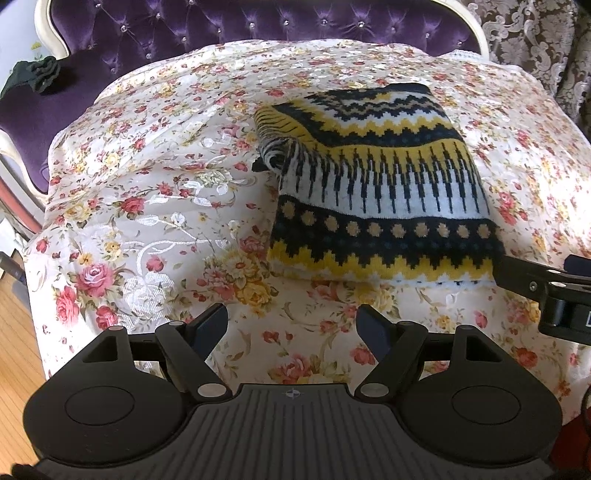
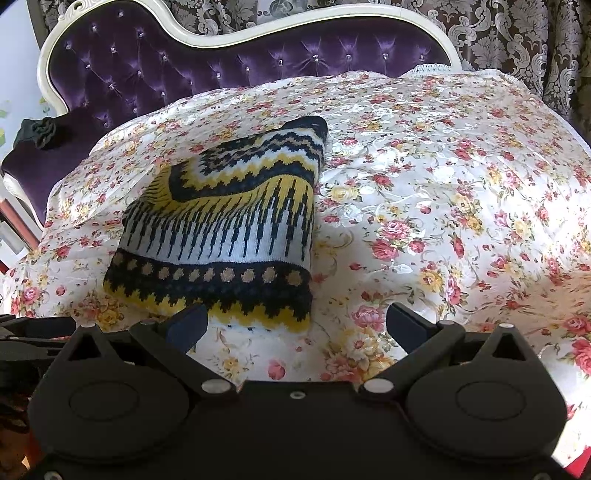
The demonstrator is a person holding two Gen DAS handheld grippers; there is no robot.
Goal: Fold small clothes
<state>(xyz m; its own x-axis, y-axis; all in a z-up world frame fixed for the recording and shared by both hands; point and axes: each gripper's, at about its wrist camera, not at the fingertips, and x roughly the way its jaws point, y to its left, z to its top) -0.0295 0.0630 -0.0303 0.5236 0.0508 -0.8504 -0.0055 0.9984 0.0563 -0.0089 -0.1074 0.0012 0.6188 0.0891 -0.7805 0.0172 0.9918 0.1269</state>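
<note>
Left wrist view is showing the sweater (image 1: 376,192) lying folded in the centre right of the frame on the floral cloth (image 1: 147,192), a loose bunched bit poking out at its upper left corner. The left gripper (image 1: 293,325) is hanging in the lower middle with jaws spread wide, holding nothing, short of the sweater's near hem. The right gripper (image 2: 295,321) is likewise gaping wide and empty in the right wrist view, its left finger overlapping the yellow hem; whether it is touching I cannot tell.

The fold looks nearly done. To finish well, I judge each claw should be pinching a near corner through all layers, then lifting evenly and laying the hem over toward the far edge, tucking in that loose bit first.

Beyond the cloth, a purple tufted sofa (image 1: 258,26) and patterned curtain (image 2: 517,40) are filling the top. No readable writing or brand is showing.
</note>
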